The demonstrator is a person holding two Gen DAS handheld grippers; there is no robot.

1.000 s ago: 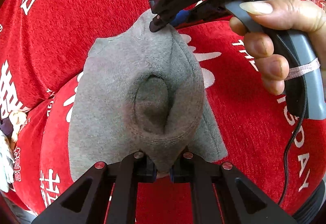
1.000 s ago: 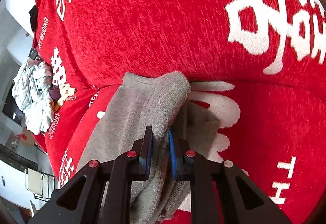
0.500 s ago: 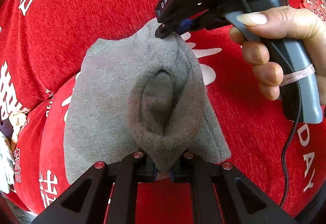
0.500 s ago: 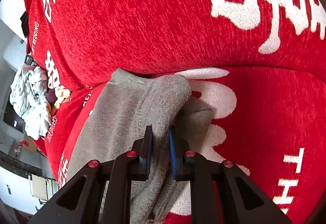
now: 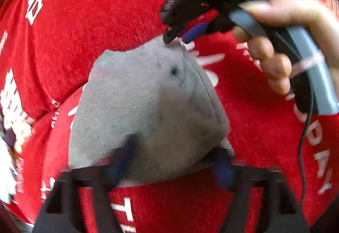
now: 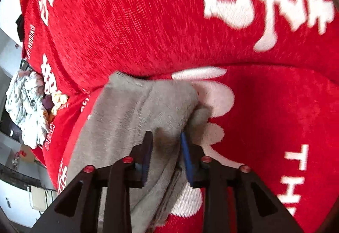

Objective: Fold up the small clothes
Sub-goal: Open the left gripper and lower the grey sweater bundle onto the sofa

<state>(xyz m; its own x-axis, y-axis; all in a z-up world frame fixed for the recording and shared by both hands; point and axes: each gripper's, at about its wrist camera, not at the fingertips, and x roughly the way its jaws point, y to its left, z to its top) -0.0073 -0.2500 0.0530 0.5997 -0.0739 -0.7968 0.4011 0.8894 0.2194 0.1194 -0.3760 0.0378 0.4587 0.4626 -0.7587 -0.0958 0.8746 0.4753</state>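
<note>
Both wrist cameras looked steeply down from close above a red cover [image 5: 106, 27], each over its own fingers. They shared the grey garment [image 5: 137, 106] lying on it; the left view also took in the right gripper [image 5: 178, 37] opposite

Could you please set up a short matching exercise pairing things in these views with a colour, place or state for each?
Things:
1. grey garment
2. red cover
3. pile of pale clothes
4. left gripper

Descriptions:
A. heaped at the far left edge of the right wrist view
B. jaws opening, spread wide at the garment's near edge
C. lies folded on the red fabric
D. printed with white characters

Pairs: 1-C, 2-D, 3-A, 4-B
</note>
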